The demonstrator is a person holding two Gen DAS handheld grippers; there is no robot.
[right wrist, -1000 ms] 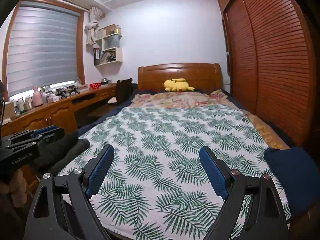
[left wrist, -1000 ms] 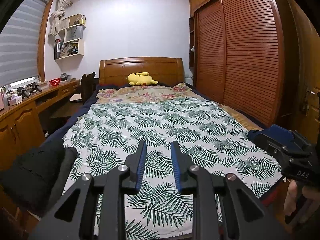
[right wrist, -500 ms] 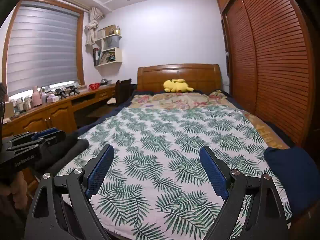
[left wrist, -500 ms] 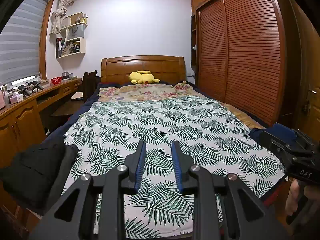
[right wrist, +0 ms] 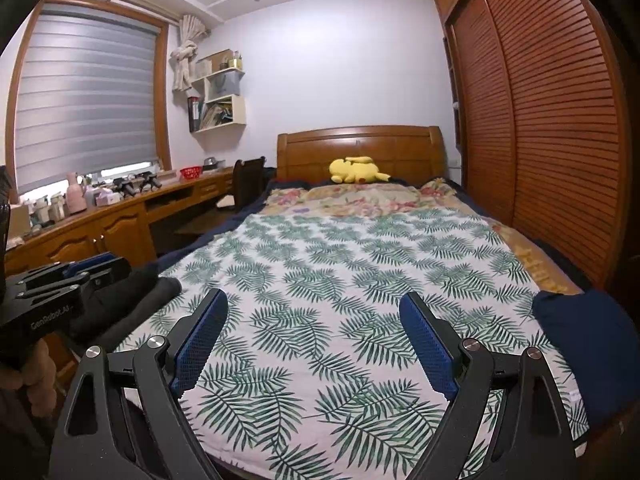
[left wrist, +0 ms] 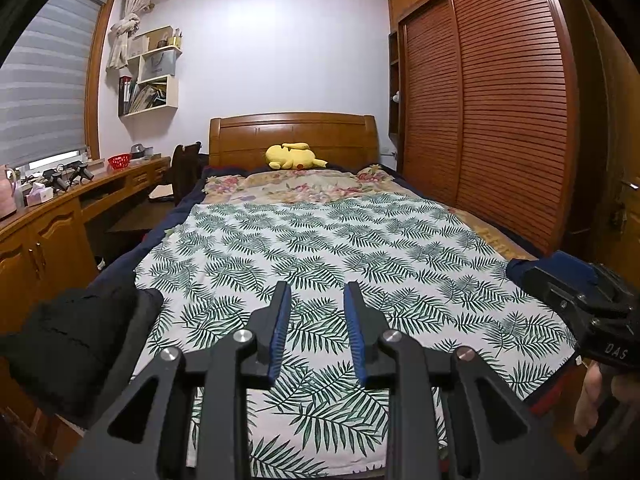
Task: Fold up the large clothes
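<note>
Hovering over the leaf-print sheet (left wrist: 360, 240) — left gripper (left wrist: 316, 292) narrowly parted, right gripper (right wrist: 314, 300) spread wide, both empty.

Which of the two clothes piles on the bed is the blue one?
The dark blue garment at the foot of the bed, on the wardrobe side. The other pile, the black garment, lies on the desk side.

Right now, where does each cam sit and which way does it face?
Left wrist: on the left tool, aimed up the leaf-print bedspread toward the headboard; own fingers narrowly apart, right tool at right edge.
Right wrist: on the right tool, same heading; own fingers wide apart, left tool at left edge.
Shared: bedspread, headboard, yellow plush, black garment, navy garment.
</note>
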